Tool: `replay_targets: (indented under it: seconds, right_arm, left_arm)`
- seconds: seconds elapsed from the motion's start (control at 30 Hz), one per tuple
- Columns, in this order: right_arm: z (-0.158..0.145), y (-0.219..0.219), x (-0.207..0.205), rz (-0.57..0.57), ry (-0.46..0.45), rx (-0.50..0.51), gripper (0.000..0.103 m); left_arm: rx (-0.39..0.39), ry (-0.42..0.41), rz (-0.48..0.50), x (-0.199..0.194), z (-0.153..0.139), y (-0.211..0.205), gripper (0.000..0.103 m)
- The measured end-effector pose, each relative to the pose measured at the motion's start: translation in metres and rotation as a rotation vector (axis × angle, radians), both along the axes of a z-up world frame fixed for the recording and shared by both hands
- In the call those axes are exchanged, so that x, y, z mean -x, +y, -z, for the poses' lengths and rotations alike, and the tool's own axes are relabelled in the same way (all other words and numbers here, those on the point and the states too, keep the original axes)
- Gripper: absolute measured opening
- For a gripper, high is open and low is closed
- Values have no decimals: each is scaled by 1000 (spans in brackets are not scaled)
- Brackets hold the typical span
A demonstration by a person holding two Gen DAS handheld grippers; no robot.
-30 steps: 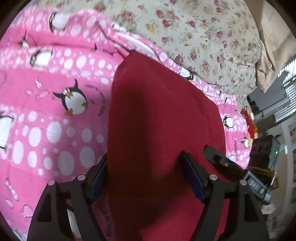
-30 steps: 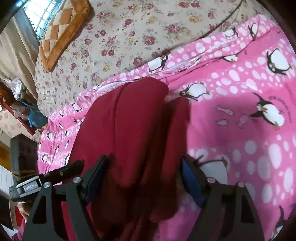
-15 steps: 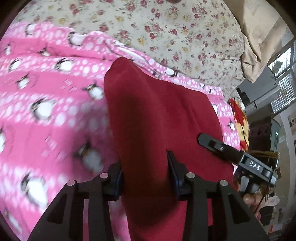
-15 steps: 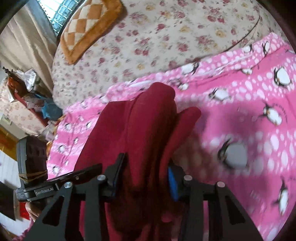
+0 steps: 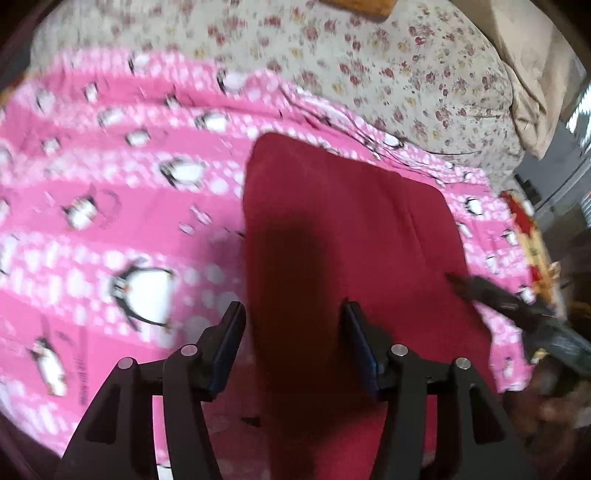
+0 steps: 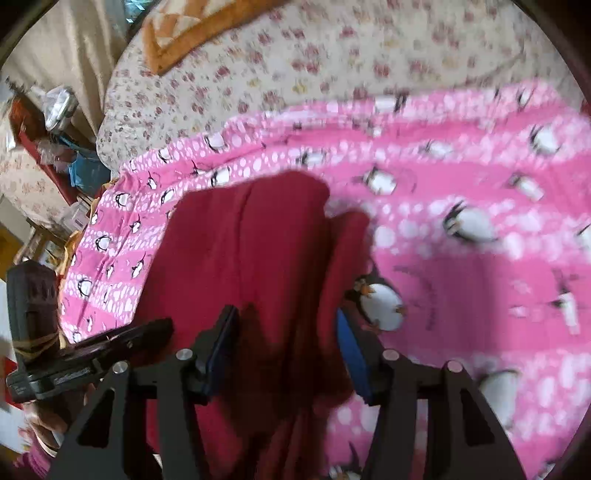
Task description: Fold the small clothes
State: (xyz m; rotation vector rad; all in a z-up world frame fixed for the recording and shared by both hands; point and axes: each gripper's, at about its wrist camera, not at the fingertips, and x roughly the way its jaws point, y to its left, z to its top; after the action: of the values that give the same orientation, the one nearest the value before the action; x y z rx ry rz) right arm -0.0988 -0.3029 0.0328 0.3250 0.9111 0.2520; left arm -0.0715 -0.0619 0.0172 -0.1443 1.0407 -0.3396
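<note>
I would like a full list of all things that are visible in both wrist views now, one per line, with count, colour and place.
red garment: one, dark red, lying on the pink blanket, its near part between the fingers of both tools.
pink blanket: one, pink with white dots and penguins, spread under the garment.
floral cover: one, cream with small red flowers, behind the blanket.
checked cushion: one, orange and cream, on the floral cover at the top.
cluttered shelves: blurred, mixed colours, far left of the right wrist view.
left tool: one, black with blue pads, fingers apart around the garment.
right tool: one, black with blue pads, fingers apart around the garment.
</note>
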Motion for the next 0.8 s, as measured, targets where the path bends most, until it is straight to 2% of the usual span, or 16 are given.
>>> replay_targets:
  seconds: [0.13,0.27,0.37,0.43,0.5,0.57,0.7,0.77,0.8]
  right_arm:
    - [-33,21,35,-87,-94,62,57]
    - [-36,49,60,-181,-131,105,54]
    - [-12,56,62,-197,-69,141,41]
    - [5,50,61,-168,-18,162,26]
    - [18,42,63,-141,6,138,19]
    - [21,39,66,-133,1,120,18]
    - [11,47,75,-133,-26,179,20]
    - [0,47,81,-120,-50,179,30]
    - [-5,46,82,-111,-63,175,40]
  left_arm:
    - [-53,-75,-50,11,-7,3,36]
    - [-84,-107,-77,20,-9,4,36]
    - [-100,-111,-75,26,-10,3,36]
    - [-100,-118,-73,30,-12,3,36]
    - [-109,-138,-73,35,-16,3,36]
    - [-119,-153,-71,40,-19,2,36]
    - [-117,-177,-76,45,-28,1,36]
    - [-115,-204,-84,49,-35,2,36]
    - [-115,-213,-87,51,-37,2,36]
